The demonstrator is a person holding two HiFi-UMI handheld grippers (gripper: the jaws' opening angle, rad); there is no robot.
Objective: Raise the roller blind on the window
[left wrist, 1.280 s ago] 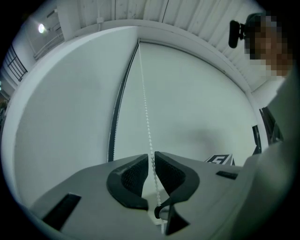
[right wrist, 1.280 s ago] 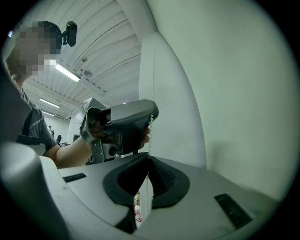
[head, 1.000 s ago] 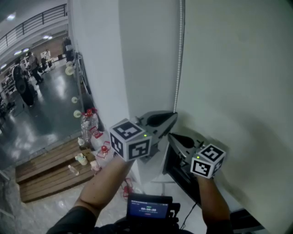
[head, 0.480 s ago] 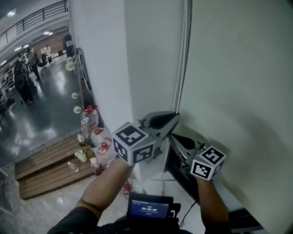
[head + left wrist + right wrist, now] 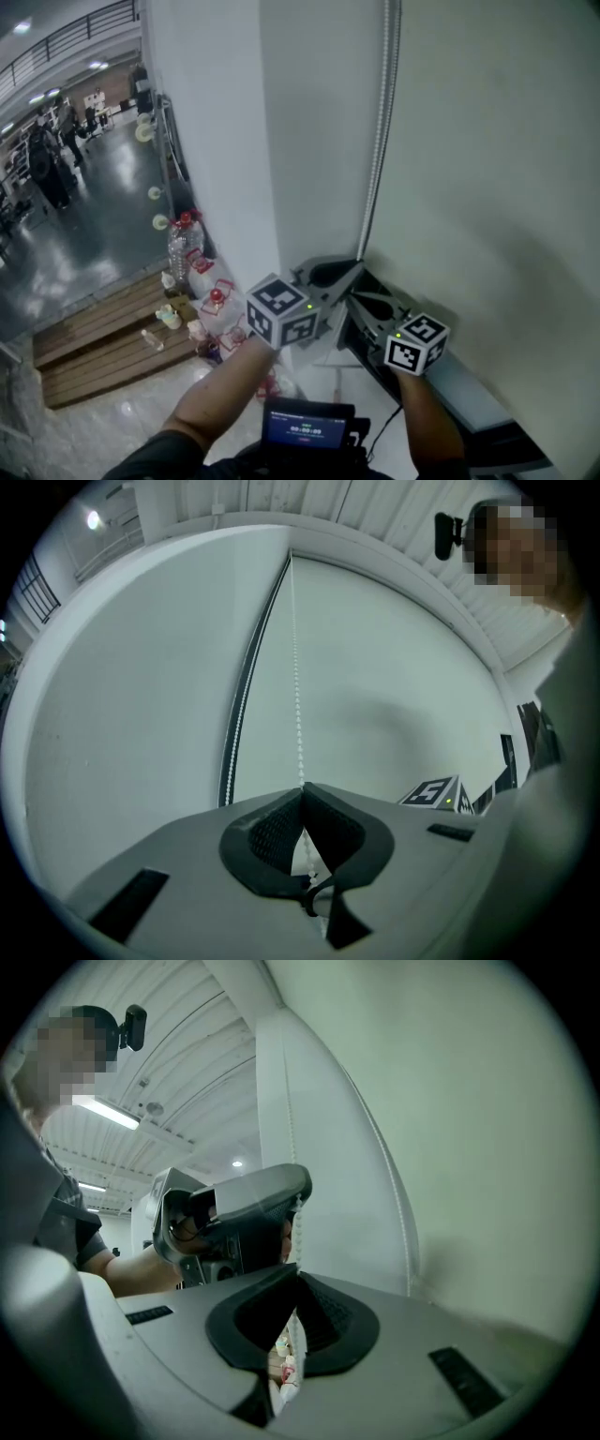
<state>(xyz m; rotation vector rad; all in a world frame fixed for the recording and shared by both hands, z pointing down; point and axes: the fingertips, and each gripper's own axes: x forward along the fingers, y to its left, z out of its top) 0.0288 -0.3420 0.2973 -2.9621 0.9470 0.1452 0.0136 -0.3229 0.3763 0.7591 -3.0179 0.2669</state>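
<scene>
left tool [image 5: 301, 789] and right tool [image 5: 297, 1275] each pinch the bead chain [image 5: 297, 691]. it looks thin, limp and slippery, so best gripped squarely across its beads.

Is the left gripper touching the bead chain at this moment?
Touching. In the left gripper view, the jaws of the left gripper are shut on the bead chain, which runs down from above and passes between them.

the left claw [image 5: 302, 789] is clamped on the bead chain [image 5: 296, 696], which runs up toward twelve o'clock before the pale roller blind [image 5: 403, 686]; a marker cube [image 5: 433, 792] sits at three o'clock.
</scene>
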